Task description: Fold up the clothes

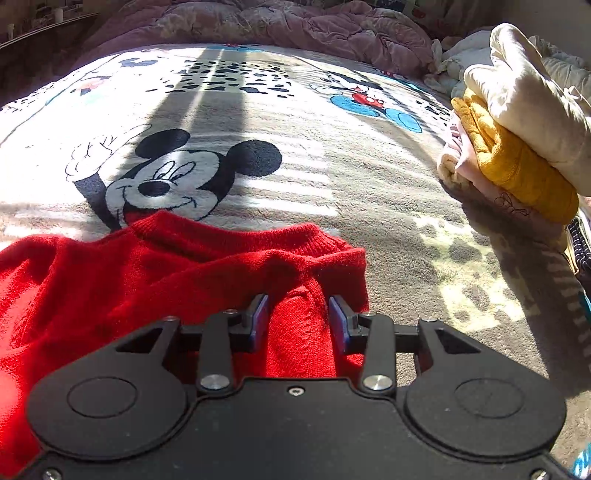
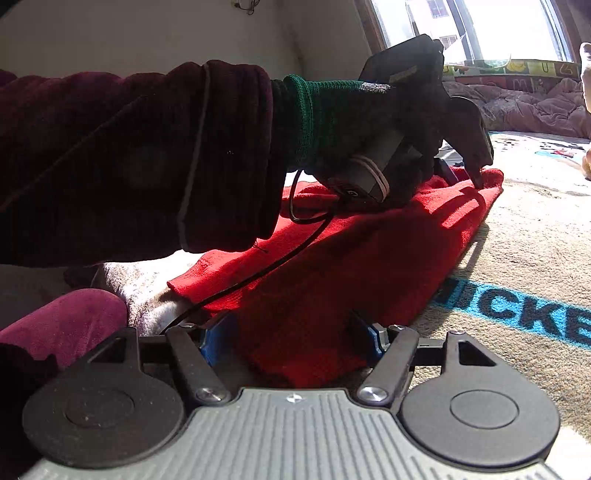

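A red knitted sweater (image 1: 166, 280) lies partly folded on a cartoon-mouse blanket (image 1: 332, 192). In the left wrist view my left gripper (image 1: 298, 315) sits low over the sweater's right edge near the neckline. Its blue pads stand apart, a ridge of red knit lies between them, and the pads do not press it. In the right wrist view my right gripper (image 2: 293, 339) is open wide around the near end of the sweater (image 2: 351, 258), without pinching it. A gloved hand (image 2: 369, 122) holds the left gripper (image 2: 461, 173) at the sweater's far end.
A pile of folded clothes, cream (image 1: 524, 103) over mustard yellow (image 1: 517, 162) over pink, stands at the right edge of the bed. A rumpled pink quilt (image 1: 295, 26) lies along the back. A dark maroon sleeve (image 2: 129, 158) and a black cable (image 2: 277, 258) cross the sweater.
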Available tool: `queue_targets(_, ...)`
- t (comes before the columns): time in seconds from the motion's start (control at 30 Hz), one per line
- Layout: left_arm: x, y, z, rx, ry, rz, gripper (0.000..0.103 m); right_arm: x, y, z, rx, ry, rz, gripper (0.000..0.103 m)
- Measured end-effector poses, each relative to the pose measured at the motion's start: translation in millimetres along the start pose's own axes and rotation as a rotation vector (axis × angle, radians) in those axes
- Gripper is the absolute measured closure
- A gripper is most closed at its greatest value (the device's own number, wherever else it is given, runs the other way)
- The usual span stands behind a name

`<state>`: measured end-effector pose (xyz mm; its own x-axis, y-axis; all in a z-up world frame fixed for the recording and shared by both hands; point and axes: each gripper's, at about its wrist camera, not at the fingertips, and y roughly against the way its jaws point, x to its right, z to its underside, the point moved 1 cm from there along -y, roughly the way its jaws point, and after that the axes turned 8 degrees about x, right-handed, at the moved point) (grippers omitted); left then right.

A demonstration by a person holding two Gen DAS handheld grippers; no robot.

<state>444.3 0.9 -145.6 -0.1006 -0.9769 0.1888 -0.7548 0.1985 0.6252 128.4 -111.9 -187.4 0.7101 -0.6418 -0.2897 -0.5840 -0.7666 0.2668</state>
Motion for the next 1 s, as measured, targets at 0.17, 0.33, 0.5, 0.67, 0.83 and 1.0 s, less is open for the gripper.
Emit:
queue_targets(0.17,-18,34,-2,0.035,0.074,0.047,0.065,-1,1,-4,0.000,0.006,0.000,0.033)
queue_targets(0.33,-69,110,7,0.151,0.149,-0.009,0.062,-3,7,-4,0.018,0.008,0.002,0.033)
queue_targets(0.5,-153,167,27,0.223,0.343,-0.109,0.058,5,16,-6,0.058,-0.077,-0.008,0.035)
queue_targets(0.67,-205,182,53,0.224,0.514,-0.146,0.058,35,33,-3,0.114,-0.357,-0.018,0.038)
queue_targets(0.83,-227,189,72,0.225,0.611,-0.156,0.058,55,43,6,0.144,-0.533,0.008,0.039)
queue_targets(1.0,-239,202,90,0.270,0.688,-0.141,0.058,54,40,7,0.131,-0.545,0.038,0.040)
